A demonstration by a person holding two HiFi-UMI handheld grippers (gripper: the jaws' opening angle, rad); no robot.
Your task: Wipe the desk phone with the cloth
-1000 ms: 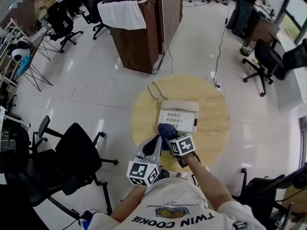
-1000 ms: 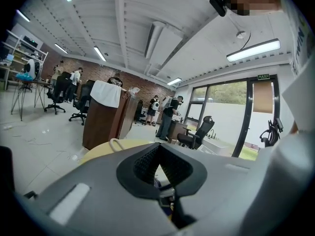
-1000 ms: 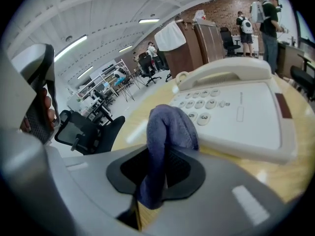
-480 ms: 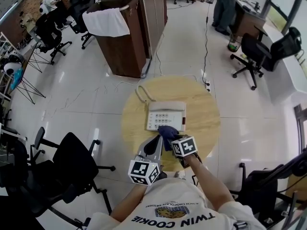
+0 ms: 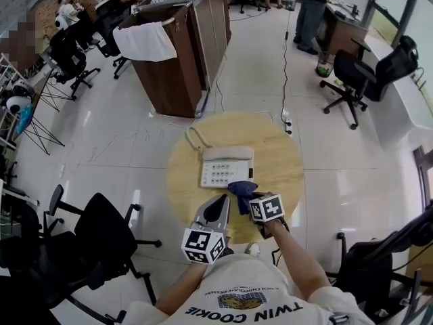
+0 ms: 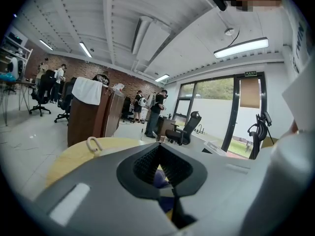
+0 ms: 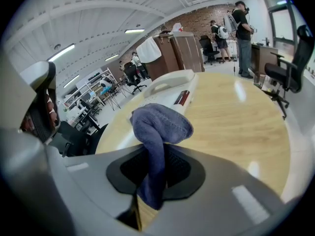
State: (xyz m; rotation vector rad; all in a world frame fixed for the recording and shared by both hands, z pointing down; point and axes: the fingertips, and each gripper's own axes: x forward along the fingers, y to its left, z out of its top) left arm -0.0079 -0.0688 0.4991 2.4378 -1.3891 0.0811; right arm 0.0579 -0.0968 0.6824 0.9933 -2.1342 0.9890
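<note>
So the right gripper (image 7: 155, 167) has its jaws clamped on a blue cloth (image 7: 161, 123), but only on a thin tail of it. Most of the fabric is balled up above the jaws in a loose wad. That's my first worry: a pinch on so little cloth could let it slide out once it drags across the keys, and a wad wipes with one small lump instead of a flat face. In the head view the cloth sits right at the 5 o'clock corner of the desk phone (image 5: 226, 166), and I can't tell if it's actually touching. The phone lies a little toward 9 o'clock from the middle of the round table (image 5: 287, 158), handset along its 12 o'clock edge, curly cord (image 5: 196, 138) looping off at 10 o'clock. The second risk is that nothing pins the phone down. The left gripper (image 5: 215, 212) hangs at the table's 6 o'clock edge with its jaws closed together on nothing, clear of the phone, so I'd guess a firm swipe toward 12 could just shove the phone along, or knock the handset off its cradle. Snagging the cord is possible too if the wipe runs far toward 10.
</note>
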